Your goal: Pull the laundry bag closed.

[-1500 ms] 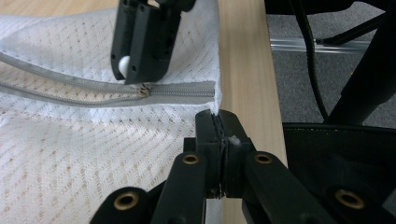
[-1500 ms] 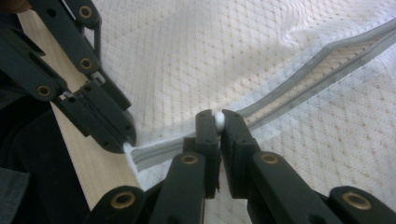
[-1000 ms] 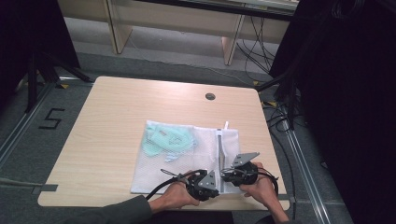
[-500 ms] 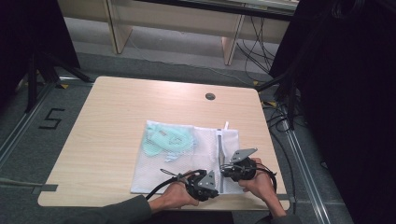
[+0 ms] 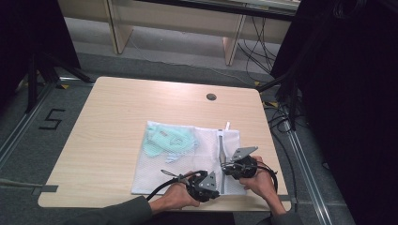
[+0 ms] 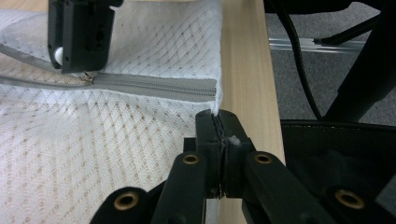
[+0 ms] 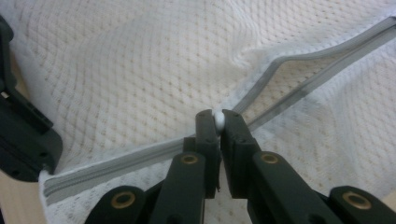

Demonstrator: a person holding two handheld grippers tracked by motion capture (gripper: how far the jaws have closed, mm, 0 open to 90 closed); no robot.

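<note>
While the left gripper (image 6: 219, 135) pinches the mesh bag's (image 5: 159, 168) near corner, the right gripper (image 7: 218, 122) pinches the zipper pull (image 7: 218, 120), mid-unzip; next calls for steady drawing along the zipper (image 6: 154, 86).

Wore a dark grey-green sleeve (image 5: 115, 213) on the left forearm. Carried two black grippers, left gripper (image 5: 213, 183) and right gripper (image 5: 226, 168), each topped by a grey three-cornered plate, trailing black cables, with brass-coloured rivets at the jaw linkages.
</note>
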